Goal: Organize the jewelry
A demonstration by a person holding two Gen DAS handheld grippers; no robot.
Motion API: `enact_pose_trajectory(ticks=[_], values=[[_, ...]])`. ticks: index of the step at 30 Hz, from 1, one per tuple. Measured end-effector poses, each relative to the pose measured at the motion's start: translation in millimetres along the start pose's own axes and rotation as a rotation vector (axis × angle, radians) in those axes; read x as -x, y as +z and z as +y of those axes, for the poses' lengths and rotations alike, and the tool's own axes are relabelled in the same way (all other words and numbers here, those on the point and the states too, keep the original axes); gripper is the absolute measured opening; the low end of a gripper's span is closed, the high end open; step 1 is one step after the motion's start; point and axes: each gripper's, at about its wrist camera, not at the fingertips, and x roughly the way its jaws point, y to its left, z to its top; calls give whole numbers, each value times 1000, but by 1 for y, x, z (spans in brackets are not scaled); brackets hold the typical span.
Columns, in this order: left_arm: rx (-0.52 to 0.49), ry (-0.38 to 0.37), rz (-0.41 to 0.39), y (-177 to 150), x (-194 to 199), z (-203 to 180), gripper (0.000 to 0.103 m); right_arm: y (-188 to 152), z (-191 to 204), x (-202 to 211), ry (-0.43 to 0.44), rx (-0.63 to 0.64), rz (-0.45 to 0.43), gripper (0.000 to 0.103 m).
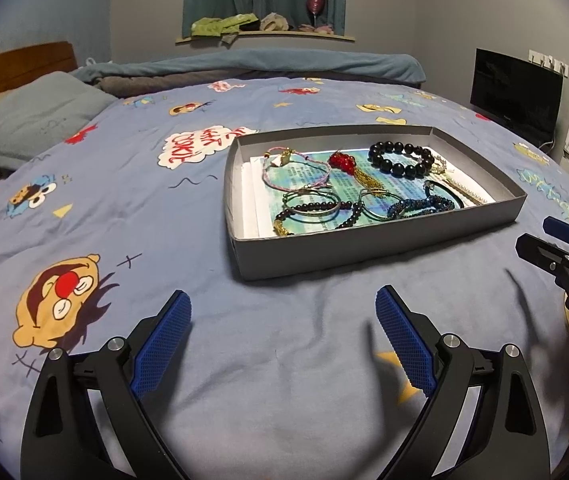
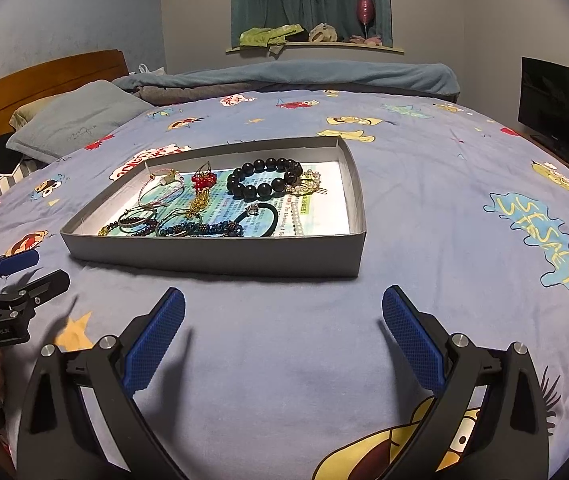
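- We see both tools hovering over the bed [image 1: 244,360], short of the tray [image 1: 364,256]. The left tool [image 1: 283,334] has its jaws spread wide with nothing between them; the right tool [image 2: 283,336] is likewise fully apart and empty.
- The tray, a shallow grey cardboard lid lined with a printed sheet, lies at 12 o'clock from the right tool and at about 1 o'clock from the left one.
- All the jewelry rests inside the tray. The black bead bracelet [image 2: 264,178] lies toward the far side; the red charm [image 2: 203,181] with its gold tassel sits at its 9 o'clock; the cord bracelets [image 2: 160,190] lie further toward 9 o'clock.
- Along the near wall we find a tangle of thin bangles [image 2: 138,220] and blue beaded strands [image 2: 204,228], with a pearl strand [image 2: 296,216] at their 3 o'clock.
- We judge every piece light. The black beads look hard and smooth, so they may slip; we would pinch across the ring on two beads.
- The cords, tassel and strands seem limp and likely to snag one another; we would take a free loop and lift slowly.
- The tray is light and could slide on the soft bedding.
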Motion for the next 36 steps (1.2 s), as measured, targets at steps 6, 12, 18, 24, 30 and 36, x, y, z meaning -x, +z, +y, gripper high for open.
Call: enact_pose_trajectory(ticks=[6, 12, 18, 24, 30, 36], values=[[-1, -2, -1, 0, 0, 0, 93, 0, 0, 0, -4, 3, -2, 98], [-2, -4, 0, 1, 0, -1, 93, 0, 2, -3, -7, 6, 2, 98], [-5, -6, 5, 1, 0, -2, 93, 0, 3, -4, -8, 6, 0, 98], [-7, -8, 5, 1, 0, -3, 93, -1, 3, -5, -8, 7, 3, 98], [-6, -7, 5, 1, 0, -3, 93, -1, 2, -5, -10, 6, 2, 98], [-7, -6, 5, 2, -1, -3, 93, -2, 2, -5, -10, 7, 4, 98]])
